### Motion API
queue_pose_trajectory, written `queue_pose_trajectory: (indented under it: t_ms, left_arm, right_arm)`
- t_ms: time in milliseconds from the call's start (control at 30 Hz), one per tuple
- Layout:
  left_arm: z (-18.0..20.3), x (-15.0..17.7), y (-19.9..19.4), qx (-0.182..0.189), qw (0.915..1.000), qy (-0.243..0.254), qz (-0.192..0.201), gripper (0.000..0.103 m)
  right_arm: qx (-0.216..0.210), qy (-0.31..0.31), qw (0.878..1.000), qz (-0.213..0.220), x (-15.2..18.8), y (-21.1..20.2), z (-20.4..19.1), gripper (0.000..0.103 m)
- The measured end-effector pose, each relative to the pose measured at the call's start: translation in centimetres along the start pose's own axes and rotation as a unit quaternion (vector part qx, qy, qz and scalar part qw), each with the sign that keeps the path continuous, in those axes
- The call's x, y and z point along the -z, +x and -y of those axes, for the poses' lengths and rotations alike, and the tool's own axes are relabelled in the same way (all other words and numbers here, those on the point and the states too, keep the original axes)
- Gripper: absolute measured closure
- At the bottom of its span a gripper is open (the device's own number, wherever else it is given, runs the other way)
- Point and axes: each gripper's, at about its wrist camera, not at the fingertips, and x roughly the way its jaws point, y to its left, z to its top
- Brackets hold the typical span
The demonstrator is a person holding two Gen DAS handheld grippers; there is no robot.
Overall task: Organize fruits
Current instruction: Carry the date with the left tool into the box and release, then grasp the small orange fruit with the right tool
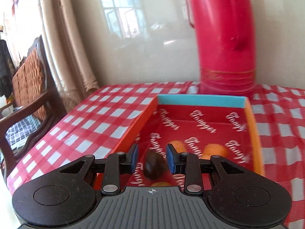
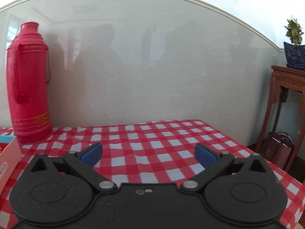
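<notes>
In the left wrist view a shallow red box (image 1: pixel 253 126) with orange sides and a blue far wall lies on the checked tablecloth. A dark, oval fruit (image 1: pixel 153 167) lies in it, with orange fruits (image 1: pixel 215 150) behind. My left gripper (image 1: pixel 152 157) hovers over the near end of the box, its blue pads (image 1: pixel 172 157) a little apart on either side of the dark fruit, not touching it. My right gripper (image 2: pixel 148 153) is wide open and empty above the tablecloth, to the right of the box corner (image 2: pixel 9 156).
A tall red thermos (image 1: pixel 225 42) stands behind the box, against the wall; it also shows in the right wrist view (image 2: pixel 28 84). A wooden chair (image 1: pixel 32 87) stands left of the table. A carved wooden stand (image 2: pixel 286 105) with a potted plant is at the right.
</notes>
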Motion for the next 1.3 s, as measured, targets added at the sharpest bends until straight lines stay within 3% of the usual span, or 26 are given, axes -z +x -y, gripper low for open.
queue_pose_trajectory:
  t_ms: [33, 100, 167, 233, 267, 300, 467, 767, 867, 967, 1067, 1133, 1300]
  left_arm:
    - [-0.4, 0.0, 0.3, -0.002, 1.0000, -0.006, -0.006, 0.070]
    - [-1.2, 0.2, 0.5, 0.009, 0.9996, -0.020, -0.017, 0.042]
    - [-1.8, 0.4, 0.0, 0.031, 0.9990, -0.030, -0.010, 0.036]
    - [-1.7, 0.6, -1.4, 0.015, 0.9996, -0.019, 0.015, 0.030]
    - [-1.9, 0.7, -2.1, 0.006, 0.9995, -0.014, 0.027, 0.020]
    - [-2.3, 0.7, -2.7, 0.005, 0.9992, -0.015, 0.037, 0.017]
    - [-5.1, 1.4, -4.7, -0.004, 0.9983, -0.030, 0.050, 0.016]
    - [-10.5, 3.9, -4.4, -0.048, 0.9952, -0.083, 0.019, 0.010]
    - [-11.6, 4.5, -4.1, -0.069, 0.9934, -0.089, 0.023, 0.010]
    - [-12.7, 4.8, -4.2, -0.084, 0.9911, -0.099, 0.030, 0.009]
    - [-13.5, 4.9, -3.9, -0.094, 0.9893, -0.108, 0.027, 0.009]
    - [-13.9, 5.0, -3.6, -0.097, 0.9885, -0.114, 0.022, 0.008]
    - [-14.2, 5.0, -3.5, -0.094, 0.9872, -0.127, 0.021, 0.008]
  right_arm:
    - [-0.006, -0.004, 1.000, -0.004, 0.0, 0.1, -0.5, 0.006]
    - [-0.020, -0.012, 1.000, -0.015, 0.0, 0.6, -1.4, 0.006]
    - [-0.037, -0.021, 0.999, -0.029, 0.0, 1.1, -2.3, 0.006]
    - [-0.055, -0.029, 0.997, -0.045, 0.1, 1.9, -3.2, 0.006]
    - [-0.062, -0.031, 0.996, -0.051, 0.2, 2.2, -3.6, 0.006]
    - [-0.069, -0.032, 0.995, -0.058, 0.2, 2.5, -4.1, 0.006]
    - [-0.104, -0.034, 0.989, -0.097, 0.1, 4.9, -6.0, 0.006]
    - [-0.124, -0.039, 0.980, -0.153, 0.3, 9.6, -9.0, 0.006]
    - [-0.131, -0.020, 0.978, -0.159, -0.1, 11.0, -9.2, 0.014]
    - [-0.119, -0.030, 0.978, -0.169, -0.2, 12.3, -9.7, 0.029]
    - [-0.127, -0.012, 0.974, -0.190, 0.2, 13.2, -9.3, 0.051]
    - [-0.130, -0.002, 0.972, -0.195, 0.3, 13.3, -9.1, 0.080]
    - [-0.152, -0.005, 0.971, -0.184, 0.4, 12.9, -9.5, 0.080]
